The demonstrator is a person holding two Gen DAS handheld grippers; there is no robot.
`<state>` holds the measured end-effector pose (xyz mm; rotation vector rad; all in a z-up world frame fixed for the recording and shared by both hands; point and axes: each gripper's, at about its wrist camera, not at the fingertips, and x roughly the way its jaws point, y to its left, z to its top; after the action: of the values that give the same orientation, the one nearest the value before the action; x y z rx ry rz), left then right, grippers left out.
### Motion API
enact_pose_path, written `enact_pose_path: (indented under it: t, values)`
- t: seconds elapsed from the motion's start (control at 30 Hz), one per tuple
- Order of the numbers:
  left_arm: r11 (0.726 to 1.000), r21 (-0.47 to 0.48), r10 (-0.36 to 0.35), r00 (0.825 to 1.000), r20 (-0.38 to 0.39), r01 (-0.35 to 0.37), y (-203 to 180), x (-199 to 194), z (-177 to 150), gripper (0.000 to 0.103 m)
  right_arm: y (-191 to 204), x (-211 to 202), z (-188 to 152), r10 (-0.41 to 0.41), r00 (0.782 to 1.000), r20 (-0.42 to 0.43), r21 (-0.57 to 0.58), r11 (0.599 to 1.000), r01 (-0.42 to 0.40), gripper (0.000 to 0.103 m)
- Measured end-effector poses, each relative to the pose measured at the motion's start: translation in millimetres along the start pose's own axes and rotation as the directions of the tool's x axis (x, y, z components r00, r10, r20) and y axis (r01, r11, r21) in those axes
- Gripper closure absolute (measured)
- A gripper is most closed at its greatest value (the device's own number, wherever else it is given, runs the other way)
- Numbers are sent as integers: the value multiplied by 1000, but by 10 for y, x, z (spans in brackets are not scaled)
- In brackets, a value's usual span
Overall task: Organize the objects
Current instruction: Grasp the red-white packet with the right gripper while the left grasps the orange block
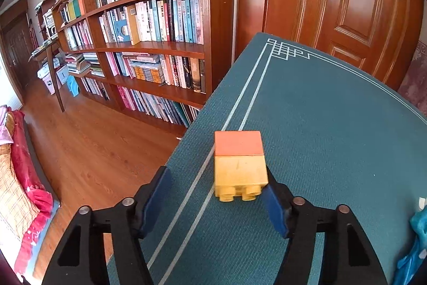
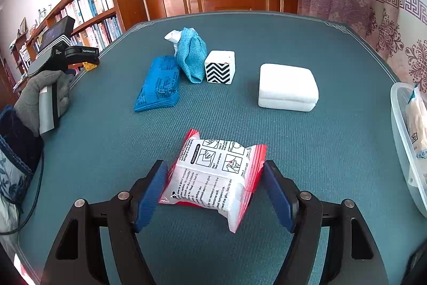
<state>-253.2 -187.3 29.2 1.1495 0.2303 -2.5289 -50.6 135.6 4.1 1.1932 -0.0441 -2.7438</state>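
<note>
The right gripper [image 2: 214,187] clamps a red-and-white packet [image 2: 213,176] just above the green counter [image 2: 333,151]. Beyond lie a white block [image 2: 287,87], a striped cube [image 2: 220,67] and blue pouches [image 2: 158,83]. The left gripper [image 1: 217,200] stands open around a yellow-orange brick [image 1: 240,164] near the counter's edge.

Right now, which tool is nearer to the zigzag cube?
Right. The right tool sits at the near edge with the packet between its fingers, the zigzag cube straight ahead of it mid-table. The left tool is off at the table's far left edge, around a yellow block.
</note>
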Motion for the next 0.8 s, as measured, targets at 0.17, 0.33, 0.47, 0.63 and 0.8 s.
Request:
enact_pose_path:
  t: [0.17,0.33,0.47,0.63,0.8]
  values:
    - [1000,-12,-20,1000,18,21,35,-26,-10,59,4,-1,-1,-3,1000,0,-3,1000,3,29]
    - [998,7,-56,998,32,56,13,-84,-39,70,4,1,-3,-3,1000,0,-3,1000,3,29]
    - [996,33,-86,995,53,84,-19,-176,-86,70,-2,-2,1,-4,1000,1,-1,1000,4,30]
    - [991,73,-112,993,49,108,-75,-307,-214,70,-22,-8,8,-2,1000,3,4,1000,2,31]
    - [982,130,-147,988,55,139,-169,-540,-380,70,-57,-10,20,0,1000,6,13,1000,0,33]
